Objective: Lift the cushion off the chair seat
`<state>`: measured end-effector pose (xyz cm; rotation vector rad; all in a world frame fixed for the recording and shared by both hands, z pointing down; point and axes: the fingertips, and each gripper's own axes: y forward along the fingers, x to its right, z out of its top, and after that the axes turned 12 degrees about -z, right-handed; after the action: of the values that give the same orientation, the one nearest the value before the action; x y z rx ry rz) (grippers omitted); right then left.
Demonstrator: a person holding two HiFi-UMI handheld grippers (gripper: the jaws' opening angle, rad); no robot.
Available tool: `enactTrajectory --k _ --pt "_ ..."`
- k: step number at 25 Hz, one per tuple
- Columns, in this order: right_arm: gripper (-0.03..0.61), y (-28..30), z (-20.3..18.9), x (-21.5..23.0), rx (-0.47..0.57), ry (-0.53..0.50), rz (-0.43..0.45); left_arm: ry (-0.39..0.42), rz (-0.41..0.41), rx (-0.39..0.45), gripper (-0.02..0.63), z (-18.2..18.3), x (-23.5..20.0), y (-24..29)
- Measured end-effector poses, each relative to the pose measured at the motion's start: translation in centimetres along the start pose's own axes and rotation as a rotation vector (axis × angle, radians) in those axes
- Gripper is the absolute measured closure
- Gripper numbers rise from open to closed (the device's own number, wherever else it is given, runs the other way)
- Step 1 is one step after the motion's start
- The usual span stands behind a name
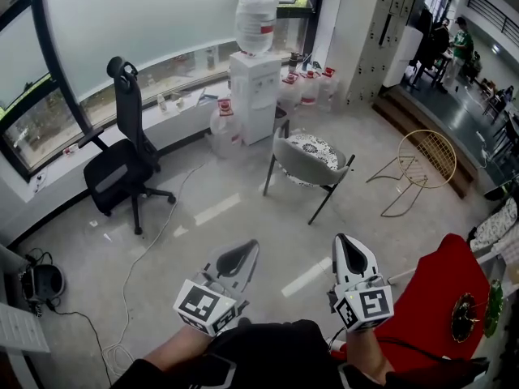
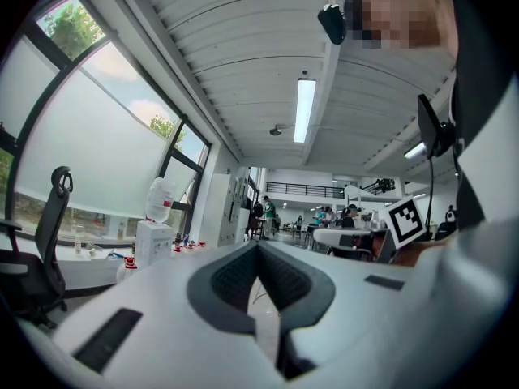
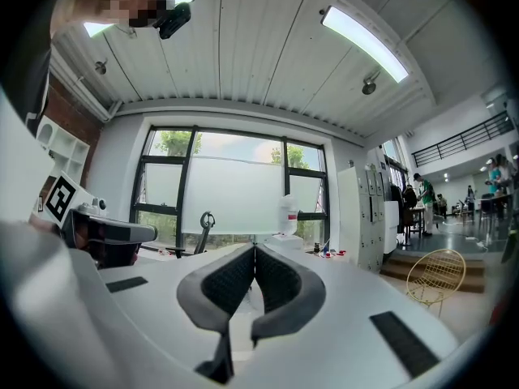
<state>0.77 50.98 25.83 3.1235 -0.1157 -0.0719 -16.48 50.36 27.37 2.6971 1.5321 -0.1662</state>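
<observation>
Cushion [image 1: 316, 147]: near part hidden behind the backrest of the grey chair [image 1: 304, 168].
Red object [image 1: 438, 290]: cut by the lower edge; kind unclear.
People [image 1: 442, 37] far away: too small to make out.

Open floor [image 1: 203, 197] before chair [image 1: 304, 167]; cable [image 1: 154, 241] at left

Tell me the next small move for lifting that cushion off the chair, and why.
Probably move both grippers forward toward the grey chair: its patterned cushion lies well ahead of the left gripper and right gripper, and both are shut and empty.
</observation>
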Motion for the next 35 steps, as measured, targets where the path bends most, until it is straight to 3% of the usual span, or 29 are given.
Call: enactTrajectory --k 8,17,31,35 --pt "0.568 1.4 -0.2 -2.7 0.001 0.009 0.031 -0.024 0.019 0.009 0.607 -0.5 -2.5 -2.1" --pt "0.568 7.2 -1.3 -3.1 -0.008 0.019 0.103 -0.014 0.012 -0.013 0.607 -0.7 -5.3 0.8" --pt "0.568 18.4 -0.9 3.5 -0.002 0.027 0.122 -0.024 -0.065 -0.029 0.607 0.7 -10.8 12.8" --pt "0.568 20.6 -1.0 6.1 -0.001 0.042 0.112 -0.031 -0.046 -0.022 0.607 1.3 -12.4 16.1"
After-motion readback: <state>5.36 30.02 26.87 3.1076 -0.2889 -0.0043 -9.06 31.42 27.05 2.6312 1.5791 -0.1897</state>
